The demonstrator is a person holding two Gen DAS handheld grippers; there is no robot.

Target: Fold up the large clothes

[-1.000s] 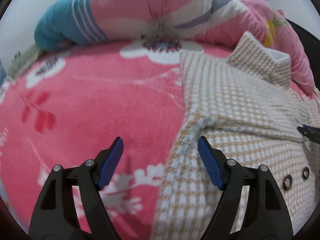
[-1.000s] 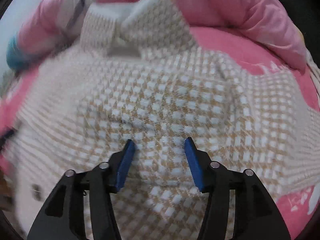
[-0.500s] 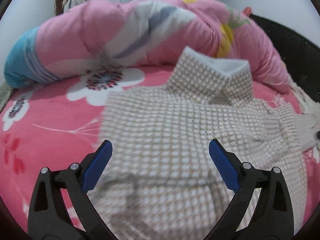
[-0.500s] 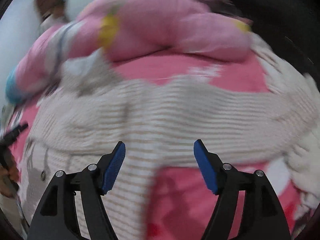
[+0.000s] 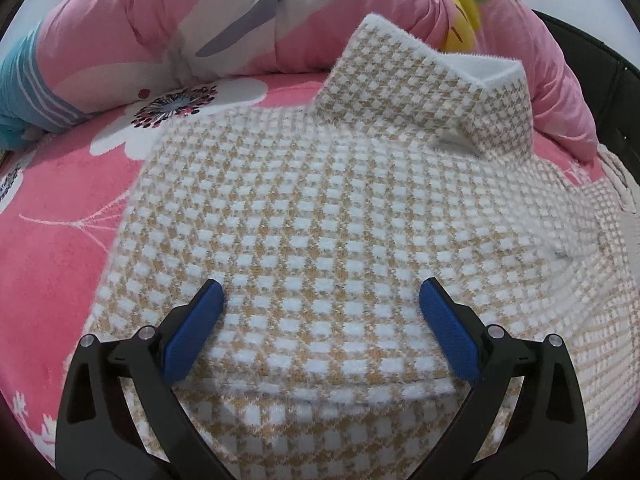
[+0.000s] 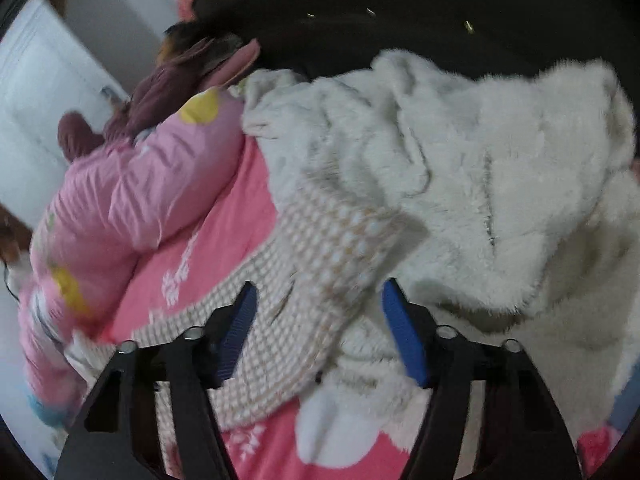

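Left wrist view — checked jacket (image 5: 320,208) folded, flat on pink bedspread (image 5: 60,232).

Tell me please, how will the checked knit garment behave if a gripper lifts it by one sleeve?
The checked garment is probably floppy: its folded flap sags at the edge. Its sleeve drapes limply, so the rest would likely hang and unfold. The fuzzy knit looks thick, so probably not slippery.
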